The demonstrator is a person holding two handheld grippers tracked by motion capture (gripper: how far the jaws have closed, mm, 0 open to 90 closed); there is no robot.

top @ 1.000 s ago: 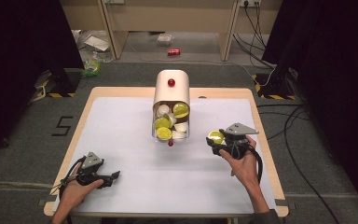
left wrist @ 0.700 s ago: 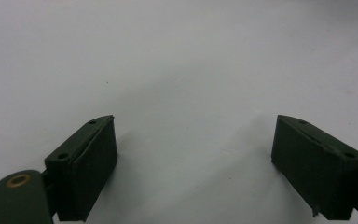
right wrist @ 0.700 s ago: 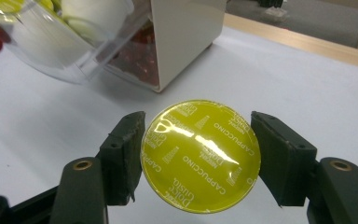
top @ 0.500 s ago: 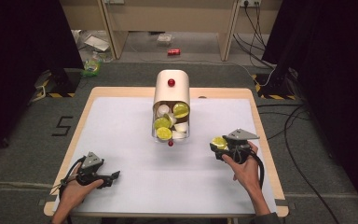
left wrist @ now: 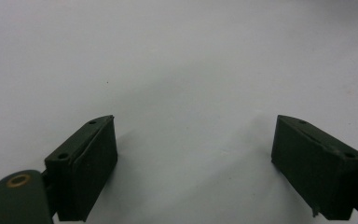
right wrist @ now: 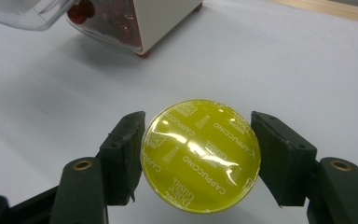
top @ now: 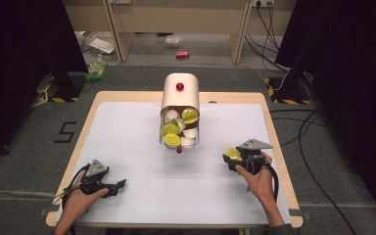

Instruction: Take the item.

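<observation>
Between the right tongs (right wrist: 198, 161), a pinched "CAPPUCCINO" capsule (right wrist: 200, 162); left tongs (left wrist: 193, 170) spread, empty.

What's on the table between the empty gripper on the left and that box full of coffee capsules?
Nothing. In the high view, bare white table stretches from the left gripper up to the capsule box. The left gripper view shows plain white surface between its open jaws.

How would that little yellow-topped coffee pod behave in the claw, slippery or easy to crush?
The coffee pod is round, so it could slip sideways between the right claw's flat pads. Its shiny yellow foil lid looks thin and probably dents or punctures easily. It seems small and light, and set down on its side it would likely roll.
</observation>
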